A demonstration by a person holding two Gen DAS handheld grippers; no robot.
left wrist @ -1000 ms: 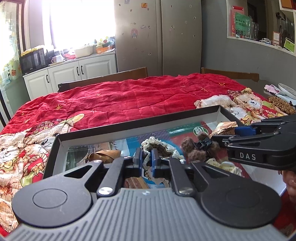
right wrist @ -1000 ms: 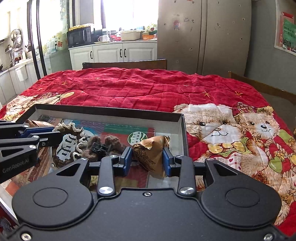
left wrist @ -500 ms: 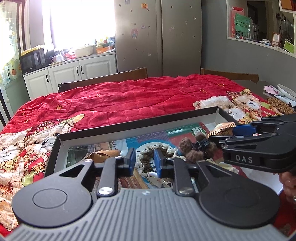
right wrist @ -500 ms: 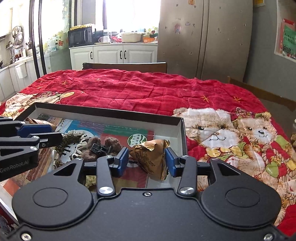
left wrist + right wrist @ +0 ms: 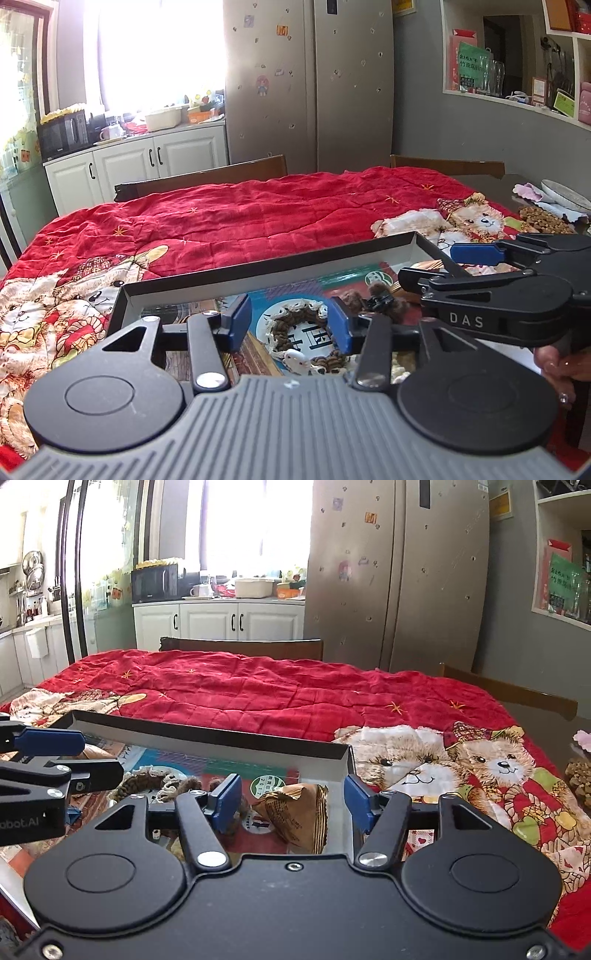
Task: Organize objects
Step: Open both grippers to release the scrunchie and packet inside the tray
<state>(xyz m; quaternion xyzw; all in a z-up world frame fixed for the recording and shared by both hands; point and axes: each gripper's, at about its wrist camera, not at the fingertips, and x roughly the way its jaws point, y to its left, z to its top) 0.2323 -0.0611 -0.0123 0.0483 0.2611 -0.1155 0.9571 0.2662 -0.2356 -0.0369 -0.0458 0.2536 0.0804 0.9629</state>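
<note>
A shallow black tray (image 5: 258,269) (image 5: 207,734) with a printed floor lies on the red quilt. In the left wrist view my left gripper (image 5: 290,325) has its jaws opening; a brown and cream crocheted ring (image 5: 306,332) lies on the tray floor between the blue pads, untouched. In the right wrist view the jaws of my right gripper (image 5: 293,803) are opening too, either side of a brown crinkled packet (image 5: 299,812) that rests in the tray's right corner, clear of both pads. A brown fuzzy hair clip (image 5: 376,301) lies between the two items. Each gripper also shows in the other's view: the right gripper (image 5: 443,266), the left gripper (image 5: 85,757).
The red quilt (image 5: 277,690) with bear prints covers the table. Wooden chair backs (image 5: 207,181) stand along its far edge. At the far right are a plate (image 5: 565,195) and a heap of brown pellets (image 5: 543,218). A person's hand (image 5: 557,365) holds the right gripper.
Both grippers have opened. The left one let go of the crocheted ring, which now lies flat in the tray. The right one released the brown packet, which stays put.
</note>
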